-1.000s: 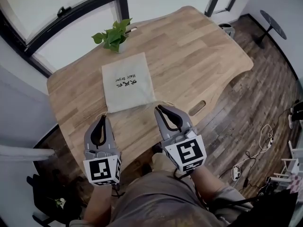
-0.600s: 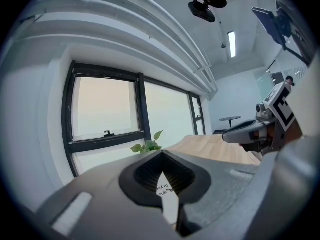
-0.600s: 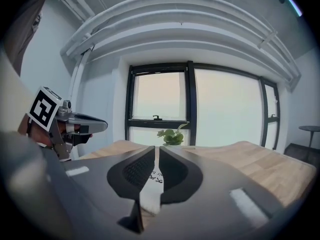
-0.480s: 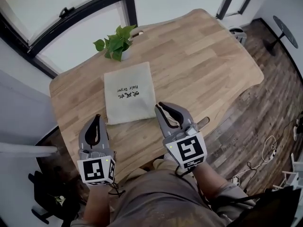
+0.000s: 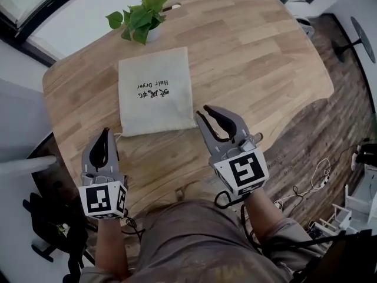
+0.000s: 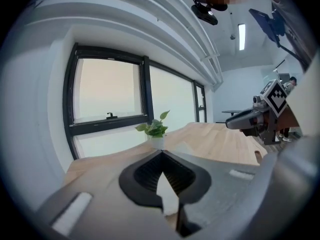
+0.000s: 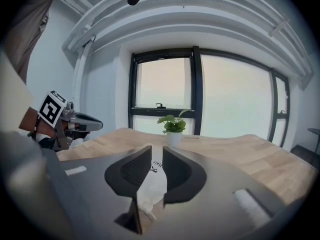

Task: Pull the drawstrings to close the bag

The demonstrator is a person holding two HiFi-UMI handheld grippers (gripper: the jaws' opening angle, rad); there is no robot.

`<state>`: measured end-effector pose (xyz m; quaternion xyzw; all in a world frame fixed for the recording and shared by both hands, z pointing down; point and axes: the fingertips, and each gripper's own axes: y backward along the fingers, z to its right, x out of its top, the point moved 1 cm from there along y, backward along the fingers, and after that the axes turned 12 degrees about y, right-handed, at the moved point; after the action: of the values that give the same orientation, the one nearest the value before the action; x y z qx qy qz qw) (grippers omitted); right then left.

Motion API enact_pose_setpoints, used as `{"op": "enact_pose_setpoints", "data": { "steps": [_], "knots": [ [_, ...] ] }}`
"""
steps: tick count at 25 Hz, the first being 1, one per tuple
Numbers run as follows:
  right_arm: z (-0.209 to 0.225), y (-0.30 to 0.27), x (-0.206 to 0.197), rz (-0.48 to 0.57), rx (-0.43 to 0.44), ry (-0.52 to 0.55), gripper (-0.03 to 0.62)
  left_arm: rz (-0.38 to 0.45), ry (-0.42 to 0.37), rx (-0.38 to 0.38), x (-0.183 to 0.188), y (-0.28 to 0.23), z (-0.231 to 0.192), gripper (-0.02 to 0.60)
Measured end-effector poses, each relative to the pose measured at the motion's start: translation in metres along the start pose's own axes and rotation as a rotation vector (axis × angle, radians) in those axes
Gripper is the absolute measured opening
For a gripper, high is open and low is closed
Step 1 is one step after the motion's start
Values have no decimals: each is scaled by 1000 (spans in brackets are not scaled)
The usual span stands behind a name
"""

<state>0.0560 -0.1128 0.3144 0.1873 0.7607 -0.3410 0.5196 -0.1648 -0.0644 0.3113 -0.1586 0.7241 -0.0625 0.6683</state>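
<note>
Step in hand: approach, nothing gripped yet, pull not started; left gripper (image 5: 106, 132) hangs over the near-left edge of the surface (image 5: 253, 58), fingers together at the tips, nothing visibly between them in its own view; right gripper (image 5: 204, 112) sits over the near edge toward the middle, fingers apart by a narrow gap, empty, pale cloth showing through the gap.

The bag (image 5: 154, 90) lies flat on the left half of the surface, just beyond both grippers and between them; its near-left corner is close to the left fingertips, its near-right corner just beside the right ones, apart from both; long axis runs near to far, roughly square to the near edge; the wavy gathered hem faces the near edge, so I read the mouth as pointing at the person; the print reads upside down from here.

A thin drawstring (image 5: 117, 136) shows at the near-left corner; the right-hand one is too fine to confirm.

Next, my read: open the left fingers, pinch one cord per side at the near corners, pull outward.

Potted plant (image 5: 138, 19) stands at the far-left edge, just past the bag's far end.
</note>
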Motion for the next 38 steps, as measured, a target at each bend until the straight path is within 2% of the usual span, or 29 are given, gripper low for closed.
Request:
{"op": "enact_pose_setpoints", "data": {
  "steps": [5, 7, 11, 15, 19, 22, 28, 36, 38],
  "knots": [
    [-13, -14, -45, -83, 82, 53, 167, -90, 42, -6, -49, -15, -16, 10],
    [-21, -20, -72, -139, 134, 81, 187, -130, 49, -25, -70, -20, -22, 80],
    [-38, -23, -122, -238, 254, 125, 187, -220, 40, -92, -111, -21, -30, 158],
    [-48, -25, -149, -283, 308, 127, 184, -286, 16, -121, -132, -16, -39, 175],
    [-49, -27, -166, -327, 331, 152, 181, -326, -37, -181, -148, -22, -40, 175],
    [-51, -30, -176, -370, 366, 177, 179, -361, -89, -185, -159, -26, -50, 176],
    [-57, -30, -179, -392, 432, 190, 164, -435, -131, -251, -173, -33, -51, 196],
    [-56, -29, -181, -420, 488, 206, 155, -561, -68, -284, -178, -39, -54, 198],
    [-56, -29, -181, -427, 500, 221, 149, -581, -82, -294, -177, -42, -52, 198]
  ]
}}
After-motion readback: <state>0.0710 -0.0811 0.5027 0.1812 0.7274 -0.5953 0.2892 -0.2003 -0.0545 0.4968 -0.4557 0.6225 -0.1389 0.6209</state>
